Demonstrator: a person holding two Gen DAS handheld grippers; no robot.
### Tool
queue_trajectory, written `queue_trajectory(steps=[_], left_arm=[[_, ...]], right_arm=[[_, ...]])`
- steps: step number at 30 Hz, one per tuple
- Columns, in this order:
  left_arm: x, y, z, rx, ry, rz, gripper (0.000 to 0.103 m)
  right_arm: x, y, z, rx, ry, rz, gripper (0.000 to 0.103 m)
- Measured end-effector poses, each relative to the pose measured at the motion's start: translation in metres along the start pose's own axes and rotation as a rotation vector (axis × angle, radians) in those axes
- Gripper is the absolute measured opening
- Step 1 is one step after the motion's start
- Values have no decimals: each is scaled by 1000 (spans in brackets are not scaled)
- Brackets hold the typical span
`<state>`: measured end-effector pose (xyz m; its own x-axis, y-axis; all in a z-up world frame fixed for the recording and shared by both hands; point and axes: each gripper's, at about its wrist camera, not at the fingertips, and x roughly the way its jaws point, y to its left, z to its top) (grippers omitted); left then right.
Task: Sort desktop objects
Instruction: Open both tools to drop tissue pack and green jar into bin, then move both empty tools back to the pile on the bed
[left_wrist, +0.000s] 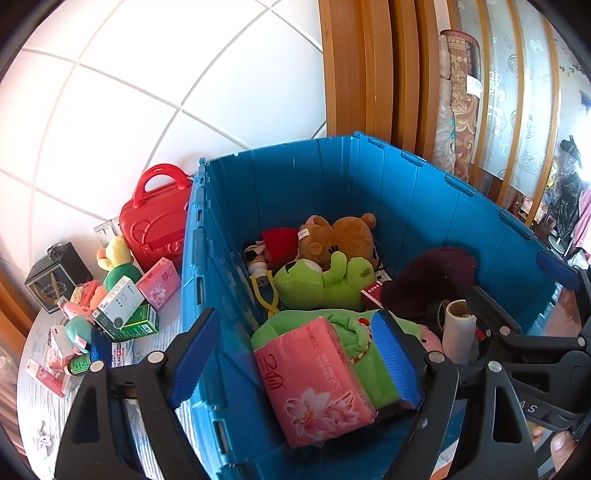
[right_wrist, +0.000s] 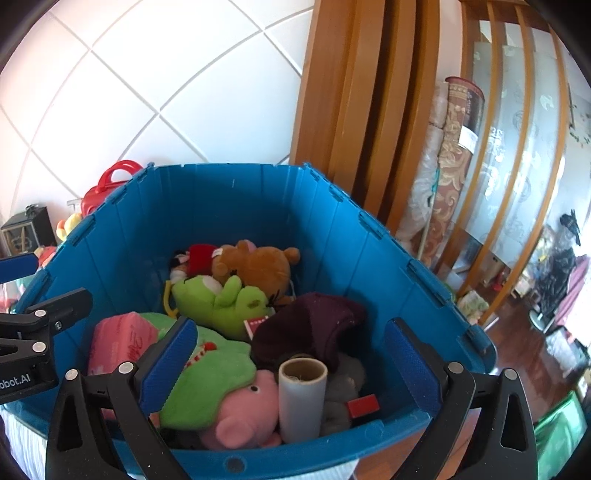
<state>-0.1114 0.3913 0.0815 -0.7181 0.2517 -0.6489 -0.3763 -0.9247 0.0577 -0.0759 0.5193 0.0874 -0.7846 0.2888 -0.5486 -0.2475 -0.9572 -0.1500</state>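
Left wrist view: the left gripper (left_wrist: 295, 360) hangs wide open and empty over the blue crate (left_wrist: 332, 173). The unsorted boxes (left_wrist: 122, 308) lie on the table at nine o'clock — nearest this hand. The right gripper (right_wrist: 291, 365), also wide and empty, hangs above the paper roll (right_wrist: 302, 398).

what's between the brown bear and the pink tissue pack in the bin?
The green frog plush lies between brown bear and pink tissue pack; left wrist view.
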Motion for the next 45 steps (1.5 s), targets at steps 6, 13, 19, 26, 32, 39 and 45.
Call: queue_trajectory(steps=[6, 13, 19, 26, 32, 39, 45], left_arm=[[-12, 8, -6, -11, -25, -13, 83], [-31, 27, -19, -30, -61, -1, 83], [-53, 67, -35, -66, -103, 24, 83], [-66, 139, -58, -145, -119, 72, 84], [-66, 217, -90, -241, -88, 149, 84], [-54, 309, -141, -337, -1, 263, 84], [-34, 369, -189, -393, 61, 293, 83]], right_arm=[[-9, 4, -1, 0, -7, 1, 103], [-18, 13, -5, 11, -4, 5, 103], [-44, 42, -4, 8, -50, 50, 103], [-76, 102, 10, -21, -156, 161, 103], [-89, 175, 18, -89, -189, 279, 103], [-78, 268, 16, -179, -130, 398, 103], [-43, 341, -3, -225, -18, 492, 103]])
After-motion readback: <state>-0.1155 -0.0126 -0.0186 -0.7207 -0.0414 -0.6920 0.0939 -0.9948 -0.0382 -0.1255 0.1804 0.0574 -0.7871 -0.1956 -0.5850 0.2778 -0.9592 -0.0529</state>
